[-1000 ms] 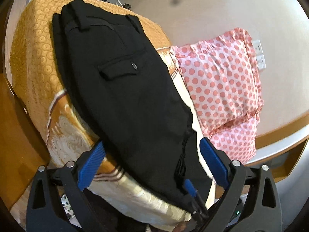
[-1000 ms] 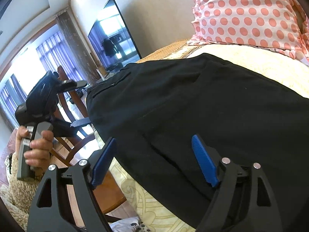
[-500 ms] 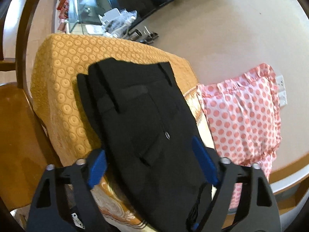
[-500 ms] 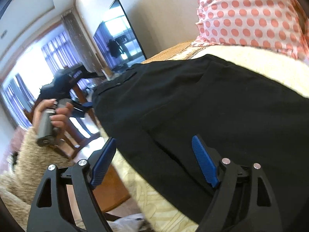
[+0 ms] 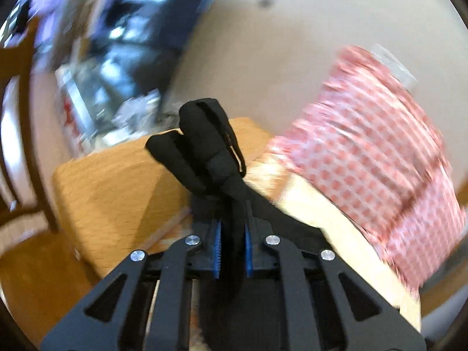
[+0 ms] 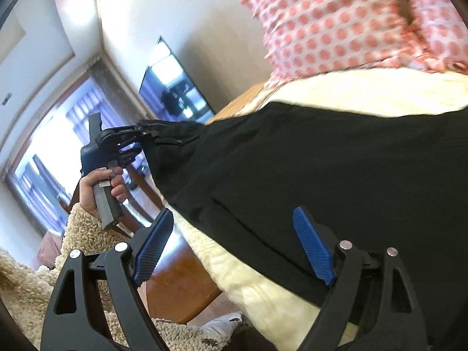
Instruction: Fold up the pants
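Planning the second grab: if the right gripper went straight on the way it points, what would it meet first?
Most likely the black pants: the open right gripper aims across them on the cream bedspread. Depth is unclear.

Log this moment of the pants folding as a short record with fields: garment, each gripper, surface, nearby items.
garment: black fabric pants, spread over the bed, one end bunched and lifted
left gripper: jaws have just been closing; shut on the pants, fabric pinched between the blue pads
right gripper: open, jaws slightly wider than before, hovering at the near edge of the pants, nothing gripped
surface: cream patterned bedspread over an orange cover
nearby: pink polka-dot pillow beyond the pants; dark wall-mounted screen
person: hand holding the left gripper's handle, fleecy sleeve
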Demonstrator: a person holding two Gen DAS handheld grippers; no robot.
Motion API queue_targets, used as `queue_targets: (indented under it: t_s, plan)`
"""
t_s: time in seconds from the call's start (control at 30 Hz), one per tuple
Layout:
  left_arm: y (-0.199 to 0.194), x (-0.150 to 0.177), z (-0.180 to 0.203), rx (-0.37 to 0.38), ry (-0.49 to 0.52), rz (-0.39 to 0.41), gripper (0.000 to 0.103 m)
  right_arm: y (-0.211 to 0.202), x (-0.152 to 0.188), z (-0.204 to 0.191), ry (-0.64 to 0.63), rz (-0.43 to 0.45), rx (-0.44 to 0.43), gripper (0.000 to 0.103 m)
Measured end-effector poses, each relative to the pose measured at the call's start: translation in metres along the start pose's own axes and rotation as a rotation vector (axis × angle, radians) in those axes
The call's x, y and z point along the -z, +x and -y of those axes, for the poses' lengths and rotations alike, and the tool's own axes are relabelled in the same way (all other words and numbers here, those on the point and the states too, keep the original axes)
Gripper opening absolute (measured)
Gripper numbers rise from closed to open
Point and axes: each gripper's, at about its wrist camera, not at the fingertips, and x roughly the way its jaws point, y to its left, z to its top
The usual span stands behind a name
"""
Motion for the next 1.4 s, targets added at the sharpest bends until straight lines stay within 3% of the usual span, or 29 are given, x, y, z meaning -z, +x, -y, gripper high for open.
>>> queue_targets:
  t_s: [0.17, 0.27, 0.37, 0.43, 0.5, 0.53, 0.57, 0.6, 0.77, 0.87, 0.93, 1.0, 1.1, 1.17, 1.2, 1.23, 1.3, 1.4]
  plan:
    - [-0.008, 0.023, 0.127, 0.219, 0.290, -0.031, 0.011, -0.050, 0.001, 0.028, 0.068, 0.104, 0.094, 0.088]
    - [-0.023, 0.057, 0.196, 0.435, 0.446, -0.073, 0.011, -0.082, 0.007, 0.046, 0.136, 0.170, 0.162, 0.088]
    - [-0.031, 0.114, 0.247, 0.652, 0.590, -0.205, 0.012, -0.113, 0.017, 0.065, 0.201, 0.225, 0.251, 0.088]
    - [-0.024, 0.158, 0.264, 0.708, 0.677, -0.308, 0.012, -0.130, 0.023, 0.077, 0.243, 0.249, 0.307, 0.088]
    - [-0.010, 0.194, 0.268, 0.706, 0.736, -0.422, 0.011, -0.143, 0.028, 0.088, 0.279, 0.264, 0.347, 0.088]
    - [0.003, 0.213, 0.265, 0.709, 0.730, -0.523, 0.011, -0.149, 0.032, 0.092, 0.298, 0.272, 0.367, 0.088]
    - [0.010, 0.223, 0.261, 0.715, 0.714, -0.572, 0.012, -0.153, 0.034, 0.097, 0.309, 0.275, 0.380, 0.088]
    - [0.011, 0.229, 0.257, 0.718, 0.710, -0.578, 0.012, -0.157, 0.035, 0.101, 0.322, 0.279, 0.394, 0.088]
    - [-0.014, 0.212, 0.252, 0.764, 0.699, -0.455, 0.011, -0.157, 0.031, 0.112, 0.347, 0.300, 0.392, 0.088]
    - [-0.024, 0.233, 0.254, 0.705, 0.813, -0.401, 0.013, -0.158, 0.031, 0.113, 0.336, 0.307, 0.407, 0.088]
    - [-0.012, 0.253, 0.253, 0.667, 0.856, -0.479, 0.030, -0.158, 0.031, 0.113, 0.342, 0.306, 0.414, 0.088]
    - [-0.005, 0.264, 0.246, 0.669, 0.848, -0.536, 0.039, -0.159, 0.028, 0.111, 0.342, 0.313, 0.418, 0.088]
    - [-0.026, 0.253, 0.237, 0.761, 0.869, -0.509, 0.047, -0.163, 0.020, 0.102, 0.289, 0.337, 0.445, 0.088]
    - [-0.038, 0.233, 0.221, 0.862, 0.808, -0.473, 0.065, -0.163, 0.013, 0.095, 0.246, 0.354, 0.437, 0.088]
    - [-0.041, 0.216, 0.211, 0.862, 0.758, -0.415, 0.081, -0.160, 0.008, 0.089, 0.215, 0.358, 0.414, 0.088]
    - [-0.041, 0.207, 0.206, 0.827, 0.733, -0.365, 0.088, -0.155, 0.005, 0.084, 0.193, 0.351, 0.395, 0.088]
    - [-0.033, 0.191, 0.197, 0.700, 0.701, -0.279, 0.088, -0.138, -0.002, 0.074, 0.141, 0.314, 0.355, 0.088]
    - [-0.007, 0.178, 0.184, 0.535, 0.648, -0.269, 0.091, -0.103, -0.010, 0.056, 0.061, 0.231, 0.303, 0.088]
